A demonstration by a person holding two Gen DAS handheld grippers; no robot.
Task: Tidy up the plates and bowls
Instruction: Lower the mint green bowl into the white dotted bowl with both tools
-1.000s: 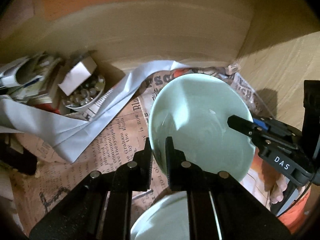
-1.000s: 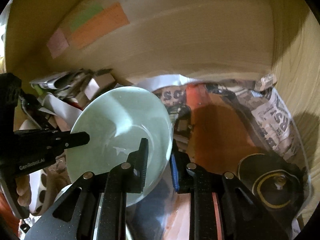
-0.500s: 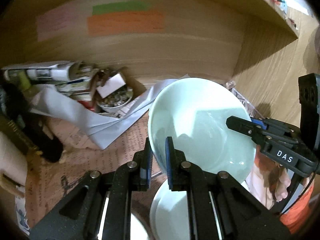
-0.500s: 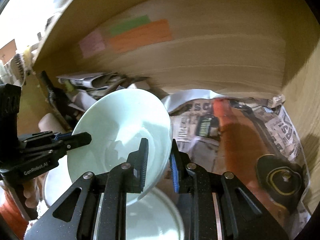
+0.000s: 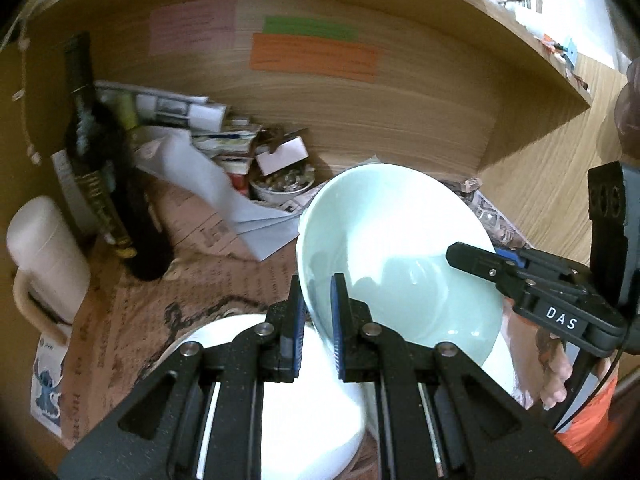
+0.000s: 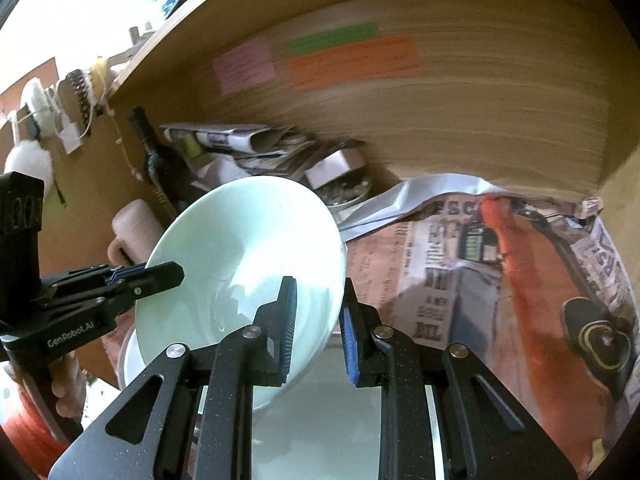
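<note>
A pale green bowl [image 5: 400, 248] is held up between both grippers, tilted, above the newspaper-lined shelf. My left gripper [image 5: 316, 320] is shut on its left rim. My right gripper [image 6: 318, 328] is shut on its right rim; the bowl also shows in the right wrist view [image 6: 248, 256]. The right gripper shows in the left wrist view [image 5: 500, 268] and the left gripper in the right wrist view [image 6: 132, 280]. Below the bowl lie more pale dishes: a white bowl [image 5: 304, 392] and a pale plate [image 6: 320, 412].
The wooden cabinet's back wall [image 5: 360, 128] carries coloured notes. A dark bottle [image 5: 104, 184] and a white mug [image 5: 44, 256] stand at the left. A small dish of bits [image 5: 280, 184], folded papers and a grey envelope [image 5: 224, 196] lie at the back. Newspaper [image 6: 500, 272] covers the shelf floor.
Both grippers have pulled back and up with the bowl, away from the shelf's back. The stacked dishes below, the bottle and the mug have come into view.
</note>
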